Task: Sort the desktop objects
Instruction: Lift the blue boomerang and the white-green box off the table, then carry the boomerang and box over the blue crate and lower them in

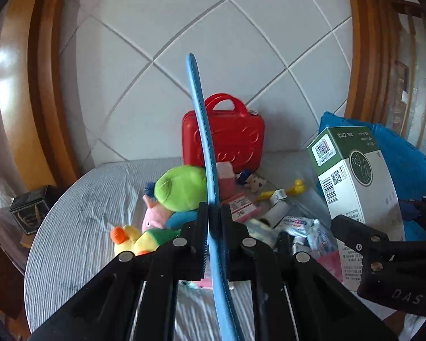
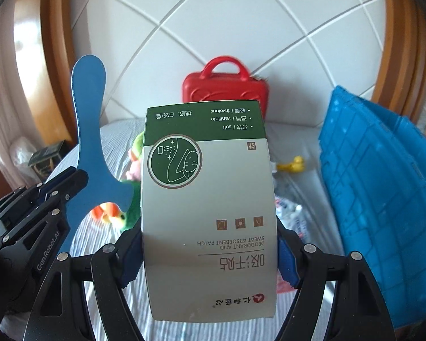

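My left gripper is shut on a flat blue boomerang-shaped piece, held edge-on above the table; it shows broadside in the right wrist view. My right gripper is shut on a green-and-white box of sweat patches, held upright above the table; the box also shows in the left wrist view. Below lie plush toys, a yellow duck plush, small boxes and tubes.
A red carry case stands at the back against the tiled wall. A blue plastic crate stands on the right. The table has a striped grey cloth. A dark tin sits off the table's left.
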A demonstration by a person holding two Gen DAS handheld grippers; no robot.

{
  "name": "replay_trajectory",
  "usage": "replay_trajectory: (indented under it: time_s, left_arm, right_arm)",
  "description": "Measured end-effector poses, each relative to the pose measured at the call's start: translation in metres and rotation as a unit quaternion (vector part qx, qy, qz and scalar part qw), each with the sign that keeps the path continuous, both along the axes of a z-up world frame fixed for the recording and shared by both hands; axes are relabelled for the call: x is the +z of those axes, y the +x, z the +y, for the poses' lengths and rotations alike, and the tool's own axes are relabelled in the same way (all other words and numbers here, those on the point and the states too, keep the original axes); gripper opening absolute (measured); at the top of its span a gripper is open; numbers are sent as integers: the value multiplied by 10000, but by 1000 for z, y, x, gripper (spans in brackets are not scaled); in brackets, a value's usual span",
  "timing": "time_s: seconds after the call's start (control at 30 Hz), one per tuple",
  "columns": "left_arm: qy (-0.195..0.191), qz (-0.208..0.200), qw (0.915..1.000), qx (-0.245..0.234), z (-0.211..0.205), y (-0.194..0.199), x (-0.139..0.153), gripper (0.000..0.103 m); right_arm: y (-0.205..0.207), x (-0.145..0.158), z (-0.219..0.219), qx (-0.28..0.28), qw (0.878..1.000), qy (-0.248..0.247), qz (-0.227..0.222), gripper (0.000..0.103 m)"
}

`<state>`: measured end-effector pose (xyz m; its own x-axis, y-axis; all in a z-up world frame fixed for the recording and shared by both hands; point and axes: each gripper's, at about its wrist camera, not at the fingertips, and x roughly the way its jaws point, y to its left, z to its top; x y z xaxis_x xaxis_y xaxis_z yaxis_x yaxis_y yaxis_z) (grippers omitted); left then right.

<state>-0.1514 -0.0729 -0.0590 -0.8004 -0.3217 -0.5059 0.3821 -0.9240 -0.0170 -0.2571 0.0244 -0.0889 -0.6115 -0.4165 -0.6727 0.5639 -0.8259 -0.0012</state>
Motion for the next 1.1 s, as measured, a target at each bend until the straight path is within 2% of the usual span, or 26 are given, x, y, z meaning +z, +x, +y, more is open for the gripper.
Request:
replay_trajectory:
  time_s: [0.13,0.3,0.43,0.53,0.67,0.77,0.9,1.0,1.03,1.07,1.1]
  left_arm:
    - [-249,232,9988,-359,45,-34,28,8]
    - [-412,716,9932,-815,119,-82,68,8]
    - [-384,1042,9868,-1178,198,-130,95,8]
    - [-148,1066,9838,-1436,257,-169,104,8]
    - [21,807,9819,-1714,334,-216,97,9]
    - [93,381,9813,-1887,382,-241,83,11]
    - [81,-298,9782,-2053,422,-277,52,11]
    - [-17,-543,9786,-1984,439,-281,42,12]
    - [-31,-561,9789,-1964,444,-278,42,15]
    - [-24,-596,9792,-1939,445,-276,41,24]
    - [-1,-600,9797,-1914,443,-270,42,40]
  right_arm:
    - [-15,30,40,-342,9989,-166,274,77]
    - [-40,74,121,-917,9927,-348,705,77]
    - [-66,106,213,-1461,9831,-371,1036,77]
    - [-89,116,284,-1847,9759,-326,1114,77]
    - [-127,107,370,-2247,9704,-169,867,77]
    - [-156,88,419,-2402,9691,-36,562,77]
    - [-187,55,465,-2474,9688,8,142,77]
    - [-197,36,484,-2426,9701,90,-6,77]
    - [-198,30,487,-2396,9708,131,-36,77]
    - [-200,26,491,-2385,9710,129,-65,77]
    - [-202,22,494,-2370,9714,110,-101,78]
